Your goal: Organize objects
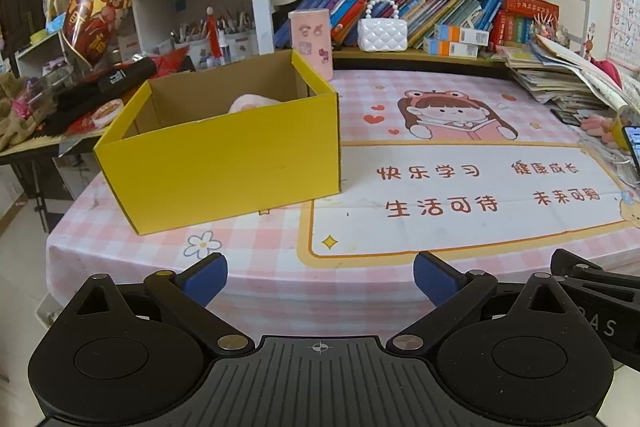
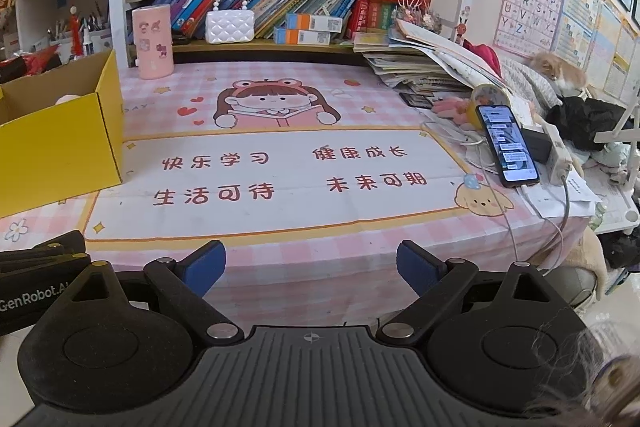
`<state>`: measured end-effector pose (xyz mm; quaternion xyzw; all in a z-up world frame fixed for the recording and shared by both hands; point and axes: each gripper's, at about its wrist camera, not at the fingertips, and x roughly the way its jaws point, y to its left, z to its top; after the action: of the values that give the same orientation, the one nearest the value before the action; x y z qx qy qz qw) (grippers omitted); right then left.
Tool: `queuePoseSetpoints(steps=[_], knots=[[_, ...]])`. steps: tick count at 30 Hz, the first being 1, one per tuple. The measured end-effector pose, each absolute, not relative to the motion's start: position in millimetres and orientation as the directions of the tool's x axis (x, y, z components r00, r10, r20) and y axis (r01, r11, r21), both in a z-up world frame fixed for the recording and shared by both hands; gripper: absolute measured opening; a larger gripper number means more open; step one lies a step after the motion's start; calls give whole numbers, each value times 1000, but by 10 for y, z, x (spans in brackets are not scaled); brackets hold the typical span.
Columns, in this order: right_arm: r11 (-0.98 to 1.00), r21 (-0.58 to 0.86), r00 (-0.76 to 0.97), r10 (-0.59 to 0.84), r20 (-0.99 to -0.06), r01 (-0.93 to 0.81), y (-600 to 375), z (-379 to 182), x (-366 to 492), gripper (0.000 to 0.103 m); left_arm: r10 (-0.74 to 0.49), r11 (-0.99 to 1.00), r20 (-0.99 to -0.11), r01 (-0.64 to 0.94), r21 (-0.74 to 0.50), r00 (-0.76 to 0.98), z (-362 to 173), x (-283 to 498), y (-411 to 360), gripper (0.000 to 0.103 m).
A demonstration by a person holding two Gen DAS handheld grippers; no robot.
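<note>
Nearest the lens in each wrist view are the blue pads: the left gripper (image 1: 320, 277) and the right gripper (image 2: 311, 267) both stand with jaws spread wide and nothing between them, poised at the near edge of the table (image 1: 360, 291). The yellow box (image 1: 224, 163) sits at about ten o'clock from the left gripper, open-topped, with a pale pink object (image 1: 252, 103) showing inside it. The printed mat in the middle of the table is bare, so this looks like the gap between placements, or close to the end. A next pick would mean reaching far: the pink cylinder (image 2: 153, 43) at eleven o'clock of the right gripper, or the clutter round the phone (image 2: 507, 147) at two o'clock.
</note>
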<state>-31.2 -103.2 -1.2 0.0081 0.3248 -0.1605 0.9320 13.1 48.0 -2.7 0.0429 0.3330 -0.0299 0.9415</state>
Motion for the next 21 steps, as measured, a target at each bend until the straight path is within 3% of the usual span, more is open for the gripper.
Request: queuePoseSetpoints(steps=[21], knots=[[947,-98,726,-298,-620,305,-1045,-32,-248,92,-27,995,-653,82,53,757,-69,219,490,101]])
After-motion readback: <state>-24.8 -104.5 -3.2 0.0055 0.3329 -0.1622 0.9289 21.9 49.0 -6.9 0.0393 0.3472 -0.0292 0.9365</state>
